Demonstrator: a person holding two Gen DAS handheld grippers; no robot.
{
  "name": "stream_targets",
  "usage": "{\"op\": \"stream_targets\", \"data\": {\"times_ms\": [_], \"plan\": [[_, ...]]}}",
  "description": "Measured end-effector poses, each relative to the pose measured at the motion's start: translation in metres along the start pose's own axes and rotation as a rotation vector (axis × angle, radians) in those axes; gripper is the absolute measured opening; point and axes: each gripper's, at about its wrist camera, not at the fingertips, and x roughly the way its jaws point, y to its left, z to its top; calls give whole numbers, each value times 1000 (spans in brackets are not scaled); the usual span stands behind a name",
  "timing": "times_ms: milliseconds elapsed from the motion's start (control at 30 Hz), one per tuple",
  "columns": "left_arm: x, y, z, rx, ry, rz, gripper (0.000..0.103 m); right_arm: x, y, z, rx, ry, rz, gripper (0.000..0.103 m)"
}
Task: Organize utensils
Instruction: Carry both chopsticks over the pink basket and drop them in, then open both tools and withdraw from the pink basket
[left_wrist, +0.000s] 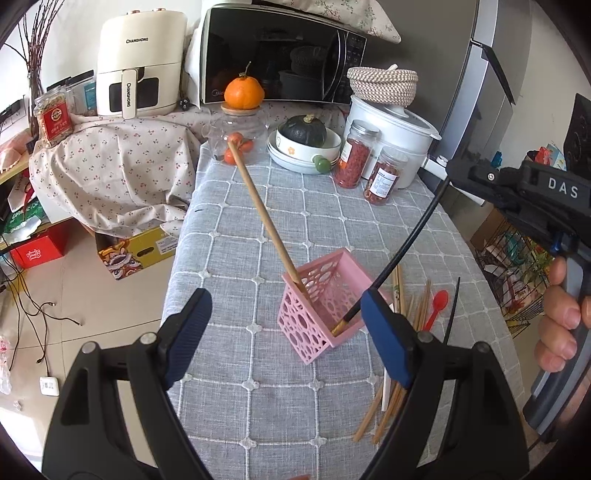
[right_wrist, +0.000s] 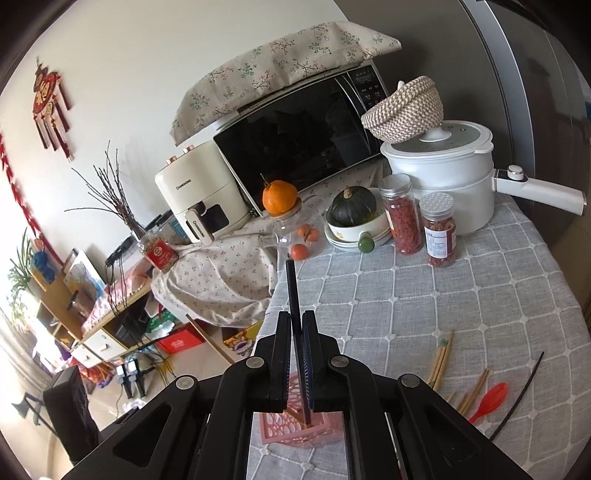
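1. The pink utensil basket (left_wrist: 314, 314) looks like matt moulded plastic, perforated with round holes.
2. The bamboo chopstick (left_wrist: 264, 218) standing in it is smooth, light wood.
3. The black chopstick (right_wrist: 294, 295) has a glossy finish.
4. The grey tablecloth (left_wrist: 258, 406) is woven cloth with raised white stitching.
5. The red spoon (left_wrist: 436, 302) is shiny plastic.

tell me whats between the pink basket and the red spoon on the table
In the left wrist view, loose wooden chopsticks lie on the cloth between the pink basket and the red spoon.
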Motion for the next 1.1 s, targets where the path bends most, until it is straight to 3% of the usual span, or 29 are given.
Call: {"op": "stream_targets", "data": {"times_ms": [67, 167, 233, 300, 433, 733, 1100], "plan": [[-1, -1, 0, 5, -1, -1, 83, 1, -2, 0, 3, -2, -3, 11], [-2, -3, 0, 8, -1, -2, 83, -4, -6, 2, 11, -17, 4, 27], [-3, -4, 0, 10, -1, -3, 83, -13, -7, 4, 11, -39, 11, 45], [-4, -7, 0, 16, -1, -2, 84, -23, -6, 8, 5, -68, 15, 55], [-7, -13, -2, 32, -4, -7, 84, -43, -7, 12, -29, -107, -9, 67], [-7, -35, -7, 84, 24, -42, 85, -66, -30, 2, -102, -83, -169, 80], [-1, -76, -15, 168, 57, -71, 85, -93, -72, -19, -161, -27, -342, 86]]}}
